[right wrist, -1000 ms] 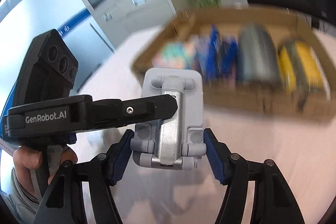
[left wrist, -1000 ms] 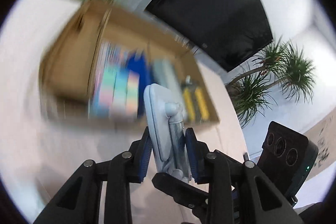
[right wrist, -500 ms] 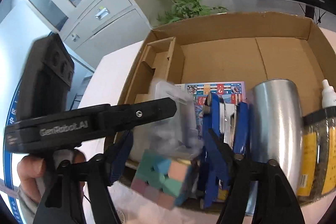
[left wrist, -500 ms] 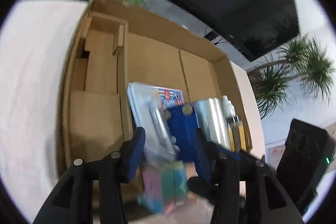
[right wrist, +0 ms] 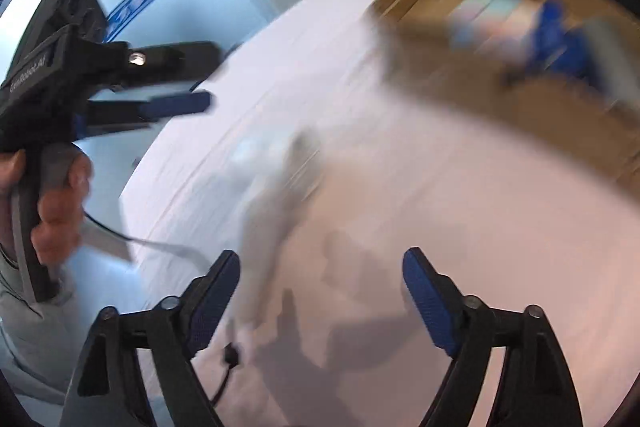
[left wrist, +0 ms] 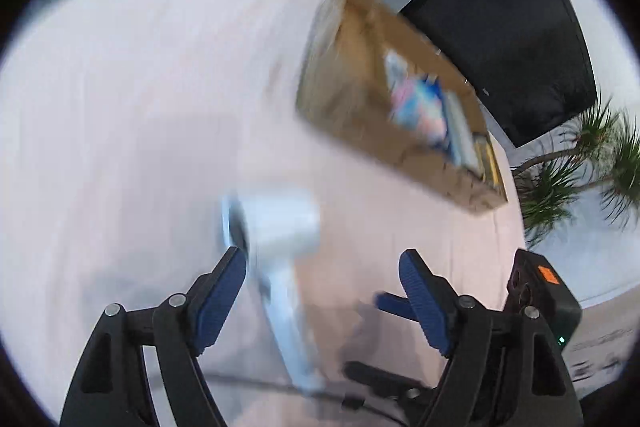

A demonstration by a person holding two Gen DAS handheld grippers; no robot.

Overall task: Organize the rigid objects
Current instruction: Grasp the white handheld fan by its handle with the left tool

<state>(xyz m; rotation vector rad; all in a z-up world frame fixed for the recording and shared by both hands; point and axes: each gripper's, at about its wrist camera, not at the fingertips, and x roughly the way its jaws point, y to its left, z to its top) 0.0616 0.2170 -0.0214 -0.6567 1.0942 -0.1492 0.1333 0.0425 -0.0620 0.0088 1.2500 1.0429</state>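
- Reaching next for the white hair dryer (left wrist: 280, 227) looks like the step in hand, so the approach should slow down first: both views are smeared with motion and a grab made now would likely miss.
- Farthest left in the left wrist view, the pale table (left wrist: 120, 107) lies bare.
- Then comes the left gripper (left wrist: 322, 291): its jaws are opening, wide apart, pressing on nothing.
- Lying flat, the hair dryer has its barrel just ahead of the left finger and its handle running back between the two fingers, nearer the left one; touching or not, I cannot tell.
- A good grip probably means centring the handle between the pads before squeezing.
- Further right and well beyond sits the cardboard box (left wrist: 352, 107), already holding several blurred things.
- From the right wrist, the right gripper (right wrist: 320, 287) is closing slightly yet stands wide and empty, the dryer a pale blur ahead of its left finger.
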